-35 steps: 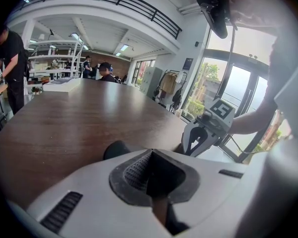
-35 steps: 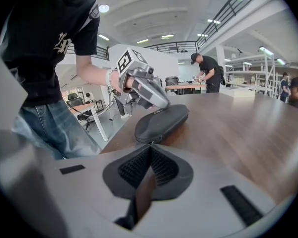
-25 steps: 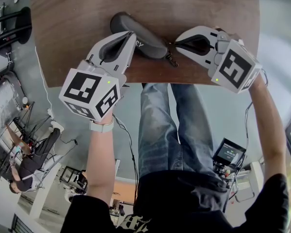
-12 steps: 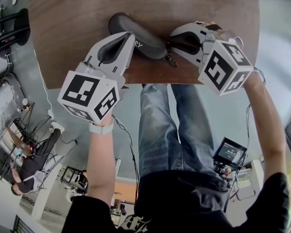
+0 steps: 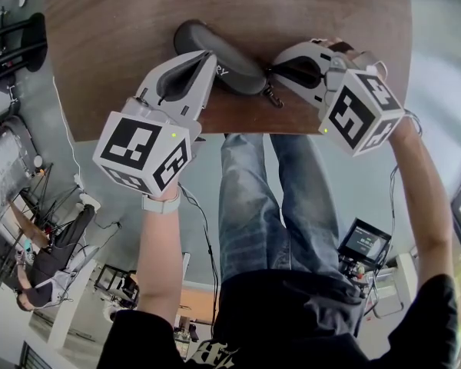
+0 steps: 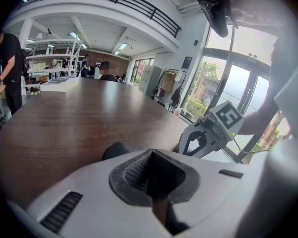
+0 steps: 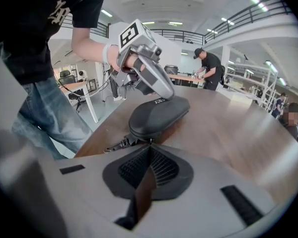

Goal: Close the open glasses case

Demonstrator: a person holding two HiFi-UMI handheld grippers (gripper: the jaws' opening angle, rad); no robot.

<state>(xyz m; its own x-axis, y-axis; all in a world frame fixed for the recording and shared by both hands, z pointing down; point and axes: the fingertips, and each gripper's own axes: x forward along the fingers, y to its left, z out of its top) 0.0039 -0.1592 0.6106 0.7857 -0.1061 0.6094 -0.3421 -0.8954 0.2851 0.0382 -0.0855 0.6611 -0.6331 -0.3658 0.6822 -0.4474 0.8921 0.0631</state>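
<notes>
- Case (image 5: 238, 71) lies lid down at the tabletop's (image 5: 123, 21) near edge, between both grippers.
- Left gripper (image 5: 208, 54), jaws pressed together, bears on its top, likely steadying it.
- Right gripper (image 5: 276, 66), jaws together at the zipper end; whether they pinch the pull, I can't tell.

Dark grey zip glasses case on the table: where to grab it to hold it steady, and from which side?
Pinch the dark grey oblong glasses case across its short width, low on the side walls by the zip seam; the domed lid would likely slip. Come from the left hand-held gripper's side, since the metal clip end faces the right hand-held gripper.
</notes>
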